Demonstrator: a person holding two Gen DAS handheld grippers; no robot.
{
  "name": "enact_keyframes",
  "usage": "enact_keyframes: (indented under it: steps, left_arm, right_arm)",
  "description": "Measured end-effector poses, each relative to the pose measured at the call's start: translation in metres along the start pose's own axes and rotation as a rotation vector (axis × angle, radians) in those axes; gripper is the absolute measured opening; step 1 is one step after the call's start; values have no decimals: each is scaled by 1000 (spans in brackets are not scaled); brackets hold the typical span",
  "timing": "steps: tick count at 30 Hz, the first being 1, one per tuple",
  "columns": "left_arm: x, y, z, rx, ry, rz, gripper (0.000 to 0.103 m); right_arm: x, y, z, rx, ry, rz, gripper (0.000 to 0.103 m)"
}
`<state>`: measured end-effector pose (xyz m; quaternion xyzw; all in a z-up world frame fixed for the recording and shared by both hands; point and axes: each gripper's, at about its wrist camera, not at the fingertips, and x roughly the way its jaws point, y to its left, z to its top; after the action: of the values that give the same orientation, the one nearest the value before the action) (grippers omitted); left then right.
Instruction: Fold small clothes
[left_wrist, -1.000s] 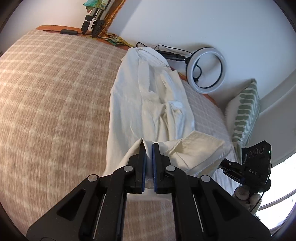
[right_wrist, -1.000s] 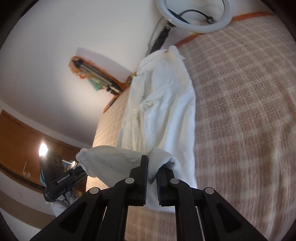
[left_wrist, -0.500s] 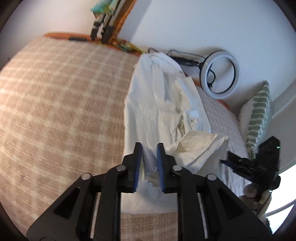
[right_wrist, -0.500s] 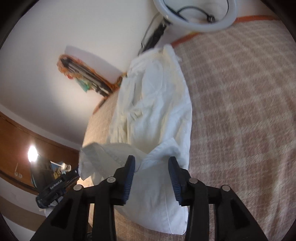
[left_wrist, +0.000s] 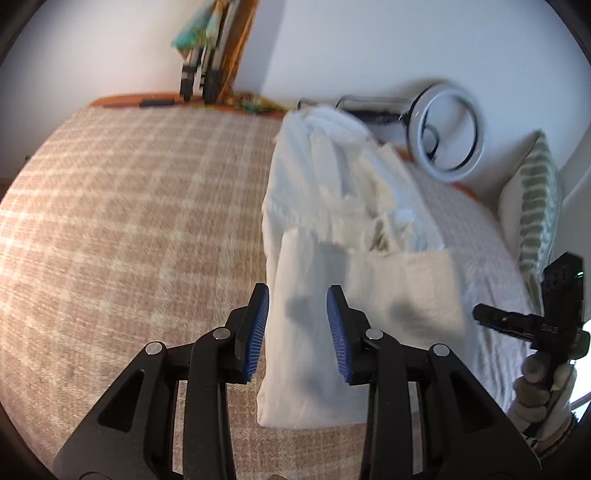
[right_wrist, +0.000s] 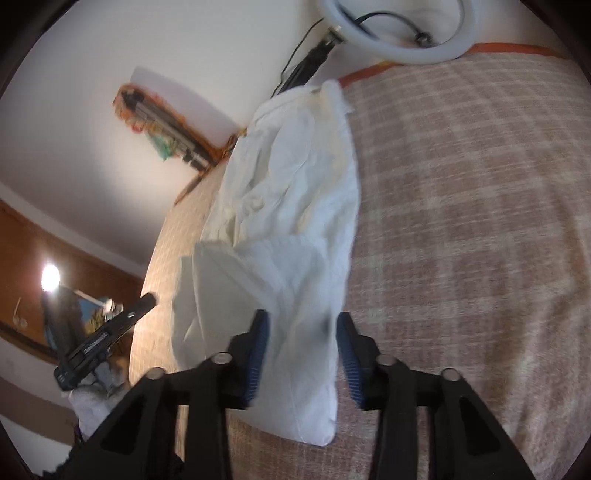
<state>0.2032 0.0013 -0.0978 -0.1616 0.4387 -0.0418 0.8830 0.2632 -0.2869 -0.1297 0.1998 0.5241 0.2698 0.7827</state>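
A cream-white garment (left_wrist: 317, 229) lies stretched out in a long strip on a bed with a tan and cream checked cover (left_wrist: 129, 240). We see it run from just in front of us away toward the wall. Its far half is rumpled, with loose folds and ridges bunched along the middle. Its near end has been folded back over itself, so a smooth flat panel with a straight edge lies on top, pale and slightly yellower than the cloth under it. The picture is blurred with motion, so seams and buttons cannot be made out.

Our left gripper (left_wrist: 297, 325) hangs just above the near left corner of that folded panel. Its blue-padded jaws are spread apart and have just been opening; cloth shows in the gap below them, but the pads do not press on it. Our right gripper (right_wrist: 303, 350) sits over the near right corner of the garment (right_wrist: 295, 236). Its jaws are also parted, having opened and then narrowed a little, with cloth between them but not pinched.

A gloved hand (left_wrist: 539, 391) holds the right gripper at the edge of the left camera's view. Beyond the garment, a white ring light (left_wrist: 447, 136) leans on the wall, a green striped pillow (left_wrist: 535, 206) stands to its right, and a folded tripod (left_wrist: 203, 55) rests in the corner.
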Motion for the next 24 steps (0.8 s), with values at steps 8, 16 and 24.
enact_keyframes:
  steps: [8,16,24]
  left_arm:
    - [32,15,-10,-10,49,113,18]
    - [-7,8,-4,-11,-74,71,18]
    - [-24,-65,-13,107,-73,-145,18]
  right_arm:
    - [12,7,1,-19,-21,-151,10]
    - [-10,26,2,-142,-86,-196,35]
    - [-32,23,44,-172,-195,-131,50]
